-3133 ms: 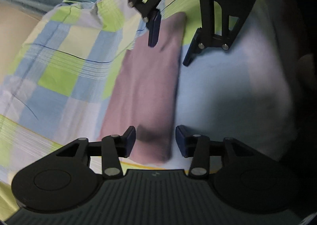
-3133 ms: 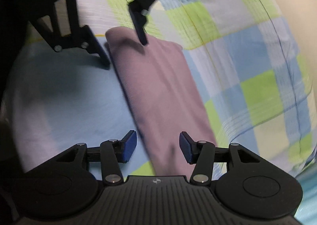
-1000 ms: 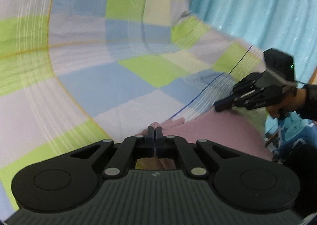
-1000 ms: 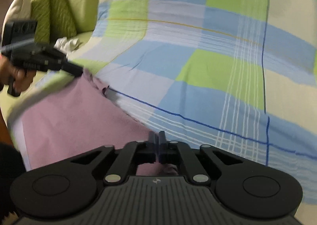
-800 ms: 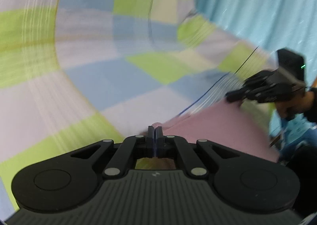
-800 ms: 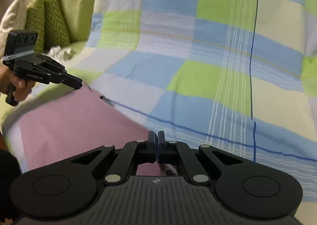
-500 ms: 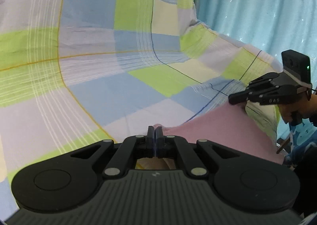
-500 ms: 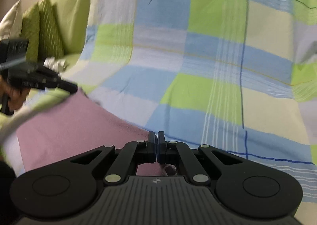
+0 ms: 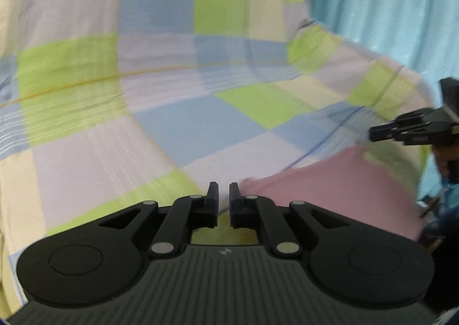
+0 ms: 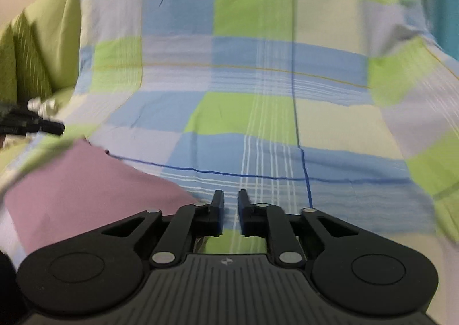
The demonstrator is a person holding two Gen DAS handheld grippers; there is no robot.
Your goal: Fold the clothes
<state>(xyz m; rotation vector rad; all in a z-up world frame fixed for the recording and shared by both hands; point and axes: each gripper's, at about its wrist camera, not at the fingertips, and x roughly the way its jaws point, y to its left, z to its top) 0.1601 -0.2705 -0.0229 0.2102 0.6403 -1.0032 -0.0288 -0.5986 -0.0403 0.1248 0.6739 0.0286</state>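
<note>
Black tongs [image 9: 223, 193], ribbed housing, silver pivot screws

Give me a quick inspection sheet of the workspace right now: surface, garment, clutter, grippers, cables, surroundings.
Surface: checked bedsheet in blue, green and pale squares, lightly wrinkled.
Job's things: pink garment lying flat on the sheet, near both grippers; not gripped.
Clutter: small white crumpled item near the pillows; too blurred to identify.
Grippers: left gripper open, nothing between its fingers; right gripper open, nothing between its fingers.
Cables: nothing seen.
Surroundings: green pillows on one side, light blue curtain on the other.
</note>
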